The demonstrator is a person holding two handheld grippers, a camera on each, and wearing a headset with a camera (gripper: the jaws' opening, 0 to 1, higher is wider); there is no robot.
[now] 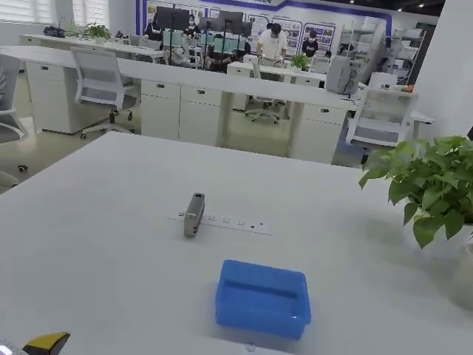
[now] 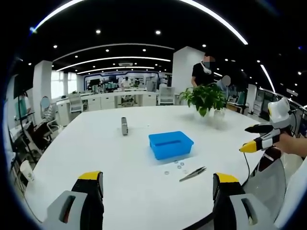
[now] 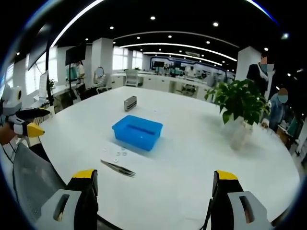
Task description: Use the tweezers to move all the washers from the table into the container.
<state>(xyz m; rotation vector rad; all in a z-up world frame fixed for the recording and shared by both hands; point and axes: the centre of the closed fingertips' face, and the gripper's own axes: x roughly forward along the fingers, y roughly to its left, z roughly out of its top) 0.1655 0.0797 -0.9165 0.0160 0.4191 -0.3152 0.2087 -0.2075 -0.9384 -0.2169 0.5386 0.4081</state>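
**Reaching for the tweezers: washers not yet moved**

Both grippers hang short of the near edge of the white round-cornered worktop [image 2: 120, 158], and neither touches anything. The left gripper [image 2: 157, 178] has its 2 yellow-tipped jaws wide apart with nothing between them. The right gripper [image 3: 154, 175] stands the same way, jaws spread and empty. A yellow jaw tip of a gripper [image 1: 46, 342] also shows at the bottom left of the head view; I cannot tell which side it belongs to.

The slim metal tweezers [image 3: 118, 168] lie flat close to the near edge of the worktop. Just beyond them, the small flat metal washers [image 3: 116, 153] are scattered loosely. I count about 5, but they are too small to be sure. They sit between the tweezers and the blue rectangular plastic container [image 3: 137, 131], which stands towards the middle of the worktop. As far as the views show, it holds nothing. A small grey metal block [image 1: 194, 214] lies further on, towards the far edge, and a leafy green potted plant [image 1: 432, 181] stands by the right edge.

In my judgement the task is at its first step: picking up the tweezers. That calls for 1 gripper to come down over the tweezers' middle and close gently, since a thin tool lying flat can slip or spin away.
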